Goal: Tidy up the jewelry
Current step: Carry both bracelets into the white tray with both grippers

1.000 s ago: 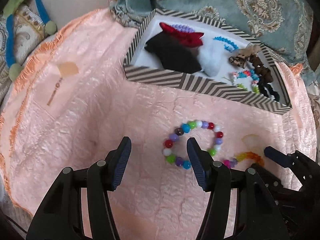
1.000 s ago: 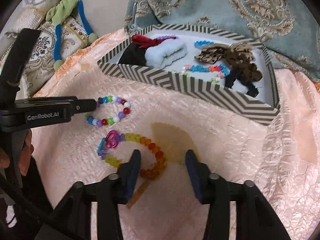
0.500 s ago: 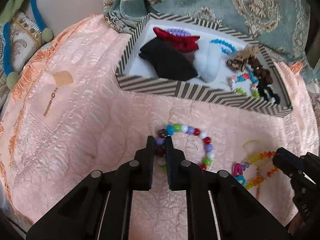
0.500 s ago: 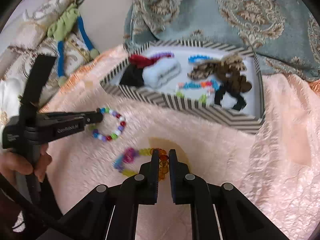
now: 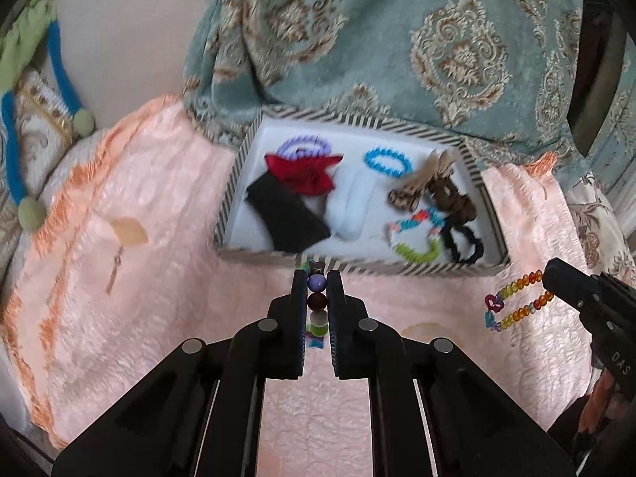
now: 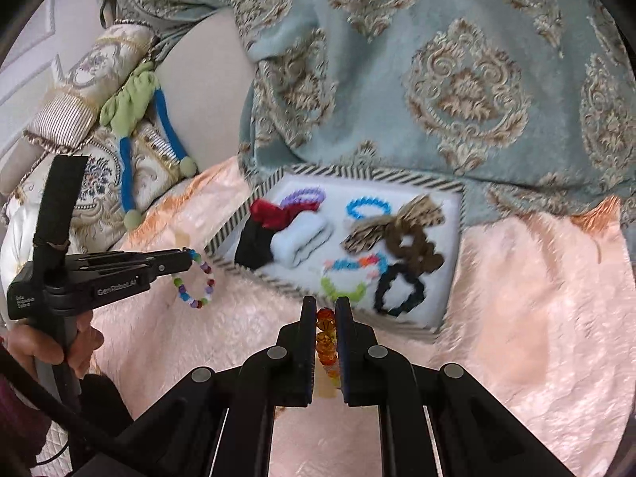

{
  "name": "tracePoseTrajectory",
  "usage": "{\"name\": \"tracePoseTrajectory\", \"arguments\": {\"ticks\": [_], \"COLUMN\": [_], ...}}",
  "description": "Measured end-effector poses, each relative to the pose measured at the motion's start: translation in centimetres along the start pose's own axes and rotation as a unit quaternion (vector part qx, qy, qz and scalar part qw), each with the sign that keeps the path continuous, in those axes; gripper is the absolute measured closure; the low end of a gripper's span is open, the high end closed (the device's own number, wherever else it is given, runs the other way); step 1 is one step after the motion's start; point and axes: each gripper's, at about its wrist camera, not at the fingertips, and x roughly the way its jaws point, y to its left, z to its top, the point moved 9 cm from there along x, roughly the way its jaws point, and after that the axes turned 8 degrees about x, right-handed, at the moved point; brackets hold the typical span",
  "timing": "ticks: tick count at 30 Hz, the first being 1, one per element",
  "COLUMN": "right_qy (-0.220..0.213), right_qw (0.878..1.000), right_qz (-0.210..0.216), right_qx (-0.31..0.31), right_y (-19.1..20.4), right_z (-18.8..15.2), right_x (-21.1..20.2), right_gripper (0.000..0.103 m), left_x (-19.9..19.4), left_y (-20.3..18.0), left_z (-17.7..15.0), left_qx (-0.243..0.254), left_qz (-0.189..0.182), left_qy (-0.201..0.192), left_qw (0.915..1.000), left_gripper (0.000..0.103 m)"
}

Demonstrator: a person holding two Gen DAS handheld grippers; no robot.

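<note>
My left gripper (image 5: 317,278) is shut on a multicoloured bead bracelet (image 5: 317,283) and holds it above the peach quilt; the bracelet hangs from it in the right wrist view (image 6: 195,283). My right gripper (image 6: 326,310) is shut on an orange-and-yellow bead bracelet (image 6: 326,334) with a pink heart charm, which dangles in the left wrist view (image 5: 516,302). Both are lifted just in front of the striped box (image 5: 357,264), which holds hair ties, scrunchies, bows and bead bracelets.
A peach quilt (image 5: 139,298) covers the surface. A teal patterned blanket (image 5: 397,39) lies behind the box. A cushion with a green and blue tassel cord (image 6: 131,119) sits at the left. A tan tag (image 5: 129,230) lies on the quilt.
Both grippers closed on their bracelets and lifted them off the quilt toward the box.
</note>
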Motion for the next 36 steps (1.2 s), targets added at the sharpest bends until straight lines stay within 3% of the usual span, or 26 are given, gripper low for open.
{"name": "tracePoseTrajectory", "arguments": {"ticks": [12,23,36], "right_qy": [-0.002,0.006,0.022], "right_qw": [1.000,1.000,1.000], "right_qz": [-0.015,-0.020,-0.010], "right_qx": [-0.007,0.001,-0.016], "right_y": [-1.8,-3.5,-2.5], "right_z": [3.5,6.0,8.6], "right_x": [1.3,4.2,9.6], "right_gripper": [0.094,0.094,0.094], "left_x": [0.7,5.5,12.4], "left_y": [-3.8,-7.7,-3.9], "left_z": [4.3,6.1,3.7], "left_qx": [0.038,0.049,0.012], "left_qz": [0.000,-0.022,-0.001], "left_qy": [-0.012,0.008,0.056], "left_qw": [0.9992,0.9985,0.9984], "left_gripper": [0.095,0.095,0.095]}}
